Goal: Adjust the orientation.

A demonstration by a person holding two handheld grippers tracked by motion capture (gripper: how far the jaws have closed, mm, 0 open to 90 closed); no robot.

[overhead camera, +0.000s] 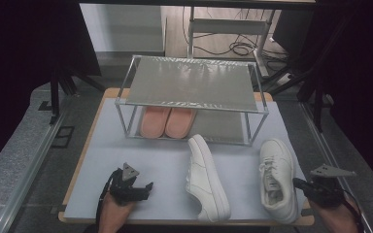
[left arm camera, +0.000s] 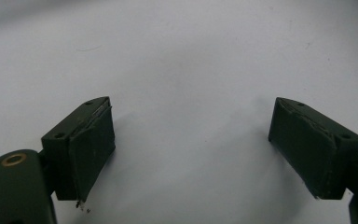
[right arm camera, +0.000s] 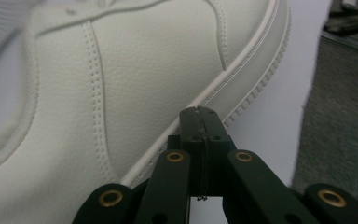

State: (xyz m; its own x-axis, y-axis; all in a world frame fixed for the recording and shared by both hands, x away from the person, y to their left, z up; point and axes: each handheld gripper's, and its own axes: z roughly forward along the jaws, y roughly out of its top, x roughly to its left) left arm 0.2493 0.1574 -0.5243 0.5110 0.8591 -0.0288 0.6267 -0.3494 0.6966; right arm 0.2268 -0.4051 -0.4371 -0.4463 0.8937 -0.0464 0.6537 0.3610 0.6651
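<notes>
Two white sneakers lie on the pale table top. One white sneaker [overhead camera: 205,178] rests tipped on its side near the middle front. The other white sneaker [overhead camera: 276,177] stands upright at the front right, and its leather side [right arm camera: 135,79] looms large in the right gripper view. My right gripper [right arm camera: 199,114] is shut with nothing between its jaws, its tip close against that shoe's sole edge; in the high view the right gripper [overhead camera: 299,183] sits just right of the shoe's heel. My left gripper [overhead camera: 145,187] rests at the front left, open [left arm camera: 191,144] over bare table.
A metal two-tier shoe rack [overhead camera: 190,83] stands at the back of the table, with a pair of pink shoes [overhead camera: 167,121] on its lower shelf. The table's right edge [right arm camera: 310,88] runs close beside the right sneaker. Cables and stands lie on the floor beyond.
</notes>
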